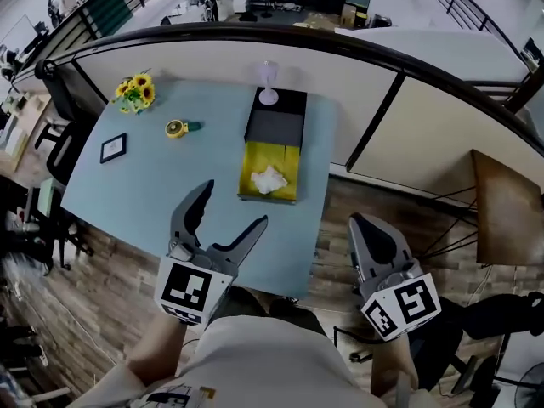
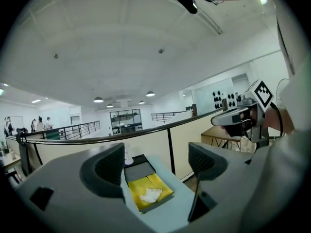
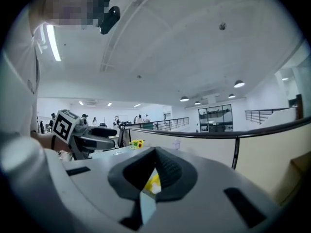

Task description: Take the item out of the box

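Note:
An open box (image 1: 295, 172) with a yellow lining lies on the right side of the pale blue table (image 1: 144, 194), its black lid (image 1: 275, 126) behind it. A crumpled white item (image 1: 269, 179) rests inside the box. My left gripper (image 1: 235, 204) hovers open over the table's near edge, short of the box and holding nothing. In the left gripper view the box (image 2: 163, 187) and the white item (image 2: 151, 195) show between the wide-apart jaws. My right gripper (image 1: 359, 225) is shut and empty, off the table's right side above the floor. Its own view shows jaws closed, gripper (image 3: 154, 178).
Sunflowers (image 1: 136, 92), a yellow tape measure (image 1: 177, 128) and a small picture frame (image 1: 113, 148) sit on the table's left half. A clear stemmed glass (image 1: 269, 82) stands on the black lid. A curved railing (image 1: 357, 45) runs behind the table. A brown wooden piece (image 1: 507, 211) stands at right.

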Demonstrator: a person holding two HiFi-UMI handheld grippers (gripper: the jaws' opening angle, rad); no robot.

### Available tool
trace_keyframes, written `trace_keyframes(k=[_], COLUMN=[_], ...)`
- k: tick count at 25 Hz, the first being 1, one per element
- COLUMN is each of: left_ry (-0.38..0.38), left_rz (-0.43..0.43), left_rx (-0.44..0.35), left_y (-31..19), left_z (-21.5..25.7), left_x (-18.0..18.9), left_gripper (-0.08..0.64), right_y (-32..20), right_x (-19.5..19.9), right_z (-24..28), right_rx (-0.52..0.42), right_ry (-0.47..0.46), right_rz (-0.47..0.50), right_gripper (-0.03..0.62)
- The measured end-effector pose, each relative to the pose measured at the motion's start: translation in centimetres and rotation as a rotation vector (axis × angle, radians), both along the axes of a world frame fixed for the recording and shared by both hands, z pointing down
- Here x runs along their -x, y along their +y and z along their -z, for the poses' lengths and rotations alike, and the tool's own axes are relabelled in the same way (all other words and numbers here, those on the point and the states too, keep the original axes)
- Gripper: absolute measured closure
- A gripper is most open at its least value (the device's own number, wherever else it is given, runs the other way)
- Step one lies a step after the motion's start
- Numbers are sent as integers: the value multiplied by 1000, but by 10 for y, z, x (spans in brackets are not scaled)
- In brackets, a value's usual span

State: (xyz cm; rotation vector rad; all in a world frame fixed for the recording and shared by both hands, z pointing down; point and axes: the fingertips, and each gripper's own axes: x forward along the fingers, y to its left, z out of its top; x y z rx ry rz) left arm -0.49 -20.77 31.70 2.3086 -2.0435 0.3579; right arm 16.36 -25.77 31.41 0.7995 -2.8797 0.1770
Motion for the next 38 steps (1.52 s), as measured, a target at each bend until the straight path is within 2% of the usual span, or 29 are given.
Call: trace_keyframes(k=[9, 20, 28, 33, 38], left_ry=[-11, -14, -39, 5, 2], left_rz=[66, 29, 3, -16, -26], left_rx=[34, 80, 177, 258, 346], left_y=[1, -9, -42, -69, -96], left_z=[-8, -25, -63, -100, -146], left_x=[0, 14, 36, 48, 59], left_gripper=[150, 150, 151, 151, 151], right_y=[-17, -23, -39, -49, -64], right_x=[10, 35, 58, 66, 72], right_z=[-15, -26, -53, -79, -117], right_rx=[38, 65, 117, 172, 233], right_ry=[-19, 7, 35, 66, 115], right_rz=[76, 81, 65, 45, 22], right_gripper=[588, 588, 588, 588, 588])
